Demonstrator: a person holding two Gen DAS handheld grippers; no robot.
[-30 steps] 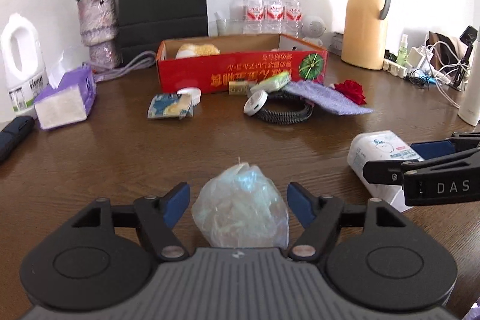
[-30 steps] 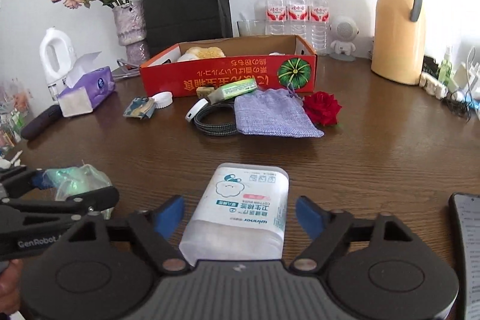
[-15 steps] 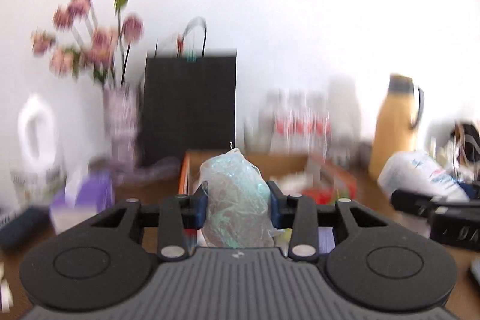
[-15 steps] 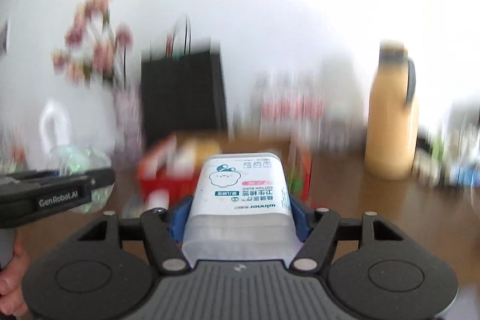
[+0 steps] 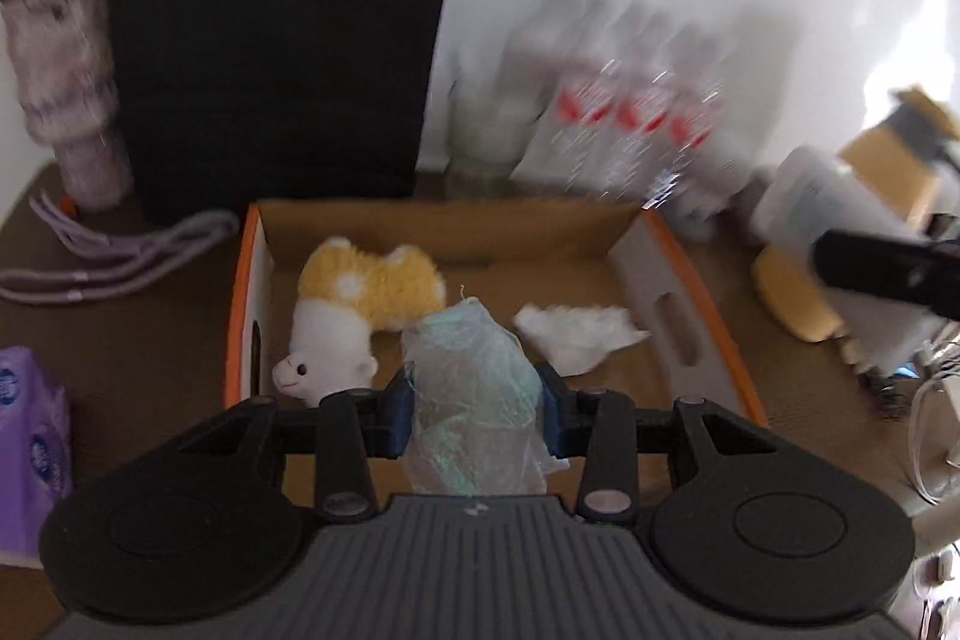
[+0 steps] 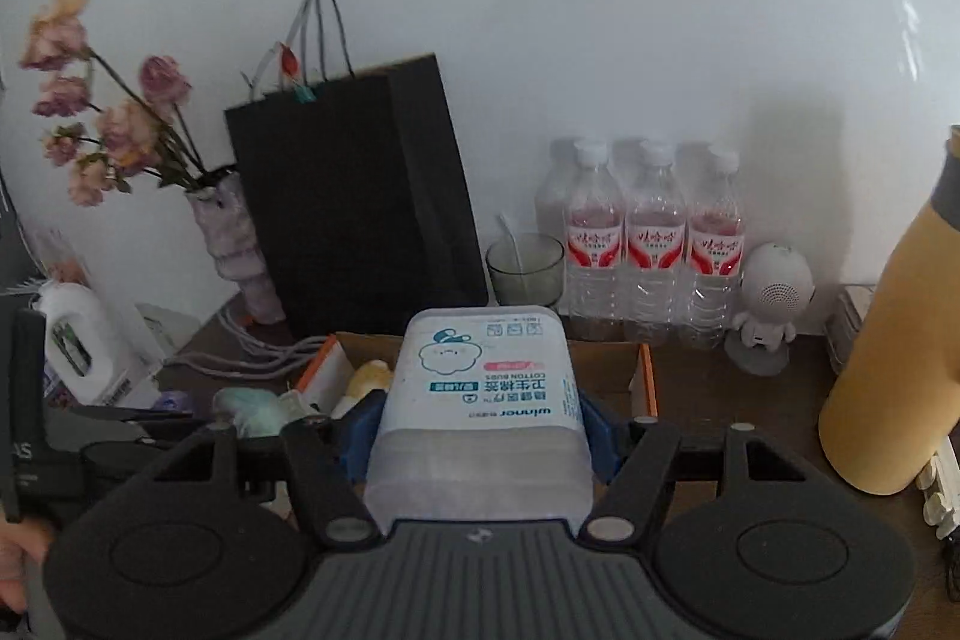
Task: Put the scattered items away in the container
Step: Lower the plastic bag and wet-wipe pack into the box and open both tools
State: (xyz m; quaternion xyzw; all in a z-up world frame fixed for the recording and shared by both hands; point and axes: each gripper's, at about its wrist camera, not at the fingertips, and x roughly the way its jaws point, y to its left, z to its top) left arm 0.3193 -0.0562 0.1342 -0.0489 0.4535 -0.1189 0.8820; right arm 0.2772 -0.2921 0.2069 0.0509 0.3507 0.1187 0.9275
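Right wrist view: three water bottles (image 6: 654,244), one cardboard box (image 6: 642,370).

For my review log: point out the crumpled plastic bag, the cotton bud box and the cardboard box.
crumpled plastic bag (image 5: 474,388), left wrist view, middle of the bag between the pads.
cotton bud box (image 6: 480,382), right wrist view, its printed label.
cardboard box (image 5: 444,232), left wrist view, inner face of the far wall.

Both wrist views over box (image 5: 690,292)

Plain white wall (image 6: 540,10) behind a dark wooden table (image 6: 720,400)
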